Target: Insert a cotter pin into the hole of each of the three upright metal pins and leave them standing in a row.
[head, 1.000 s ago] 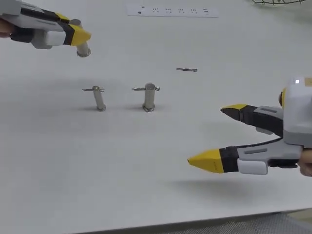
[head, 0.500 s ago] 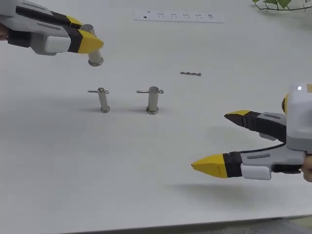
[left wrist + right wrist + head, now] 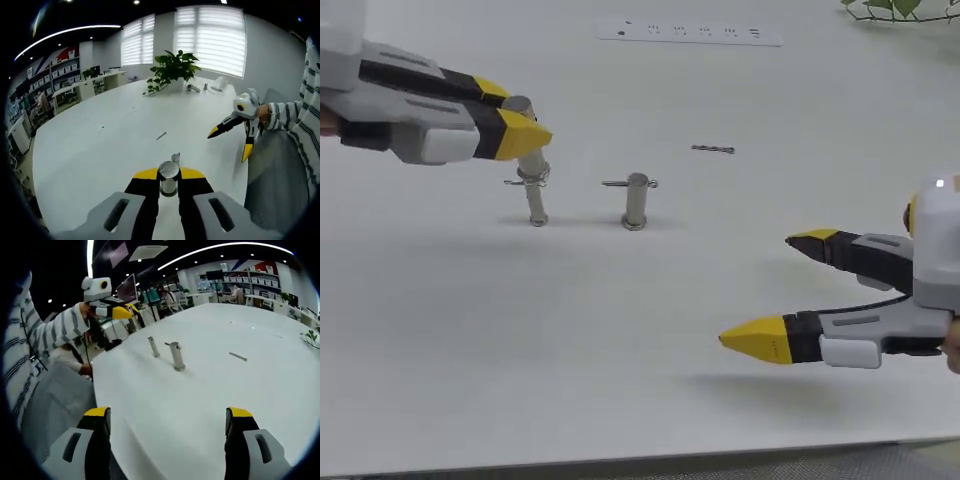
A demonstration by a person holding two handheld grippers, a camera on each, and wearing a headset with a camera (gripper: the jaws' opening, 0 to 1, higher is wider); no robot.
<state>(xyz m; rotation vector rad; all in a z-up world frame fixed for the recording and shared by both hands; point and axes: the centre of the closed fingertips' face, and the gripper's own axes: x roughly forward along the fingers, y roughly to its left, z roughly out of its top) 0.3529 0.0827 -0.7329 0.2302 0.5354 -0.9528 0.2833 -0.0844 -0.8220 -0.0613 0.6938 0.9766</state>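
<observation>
My left gripper (image 3: 525,125) is shut on a short metal pin (image 3: 519,106), held upright above the table; the same pin (image 3: 168,179) stands between its yellow-tipped jaws. Its lower end overlaps the top of the left standing pin (image 3: 536,205), which carries a cotter pin. A second standing pin (image 3: 636,203) to the right also has a cotter pin through it. Both pins (image 3: 175,356) stand side by side. A loose cotter pin (image 3: 712,149) lies flat farther back. My right gripper (image 3: 770,290) hovers open at the lower right with nothing between its jaws.
A white power strip (image 3: 690,33) lies at the table's far edge, with plant leaves (image 3: 900,8) at the far right corner. The table's near edge (image 3: 620,462) runs along the bottom. A person's striped sleeve (image 3: 55,335) holds the left gripper (image 3: 117,312).
My left gripper has carried the metal pin right and nearer, from the far left to just over the left standing pin. The right gripper has barely moved and stays open.
</observation>
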